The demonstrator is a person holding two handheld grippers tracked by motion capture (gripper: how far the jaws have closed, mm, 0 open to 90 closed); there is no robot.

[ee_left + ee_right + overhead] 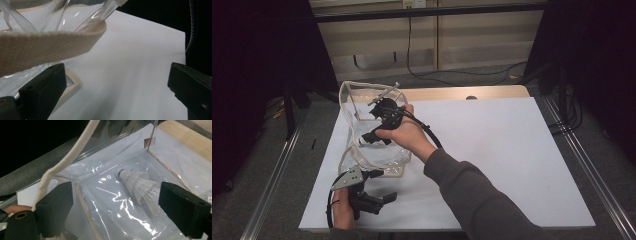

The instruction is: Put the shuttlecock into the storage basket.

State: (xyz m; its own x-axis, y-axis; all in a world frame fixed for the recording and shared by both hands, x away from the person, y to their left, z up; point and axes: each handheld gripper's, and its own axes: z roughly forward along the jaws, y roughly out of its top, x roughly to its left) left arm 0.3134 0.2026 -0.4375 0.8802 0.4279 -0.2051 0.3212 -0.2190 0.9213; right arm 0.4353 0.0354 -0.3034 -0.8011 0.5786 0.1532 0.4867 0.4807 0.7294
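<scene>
Near the surface's front left corner, the left gripper [384, 198] is resting with fingers released beside a clear plastic bag [362, 125] with a cream strap [37, 47]. A white shuttlecock [140, 187] is lying inside the bag. The right gripper [373, 124] is hovering in the bag's mouth toward the back left, fingers released around nothing.

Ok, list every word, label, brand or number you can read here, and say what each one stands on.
None can be read.
clear plastic bag: no print shows on its walls or its cream strap.
shuttlecock: a dark band circles its cork; no lettering can be made out on it.
white table sheet: plain.
Both grippers' black jaws carry no marking.
</scene>
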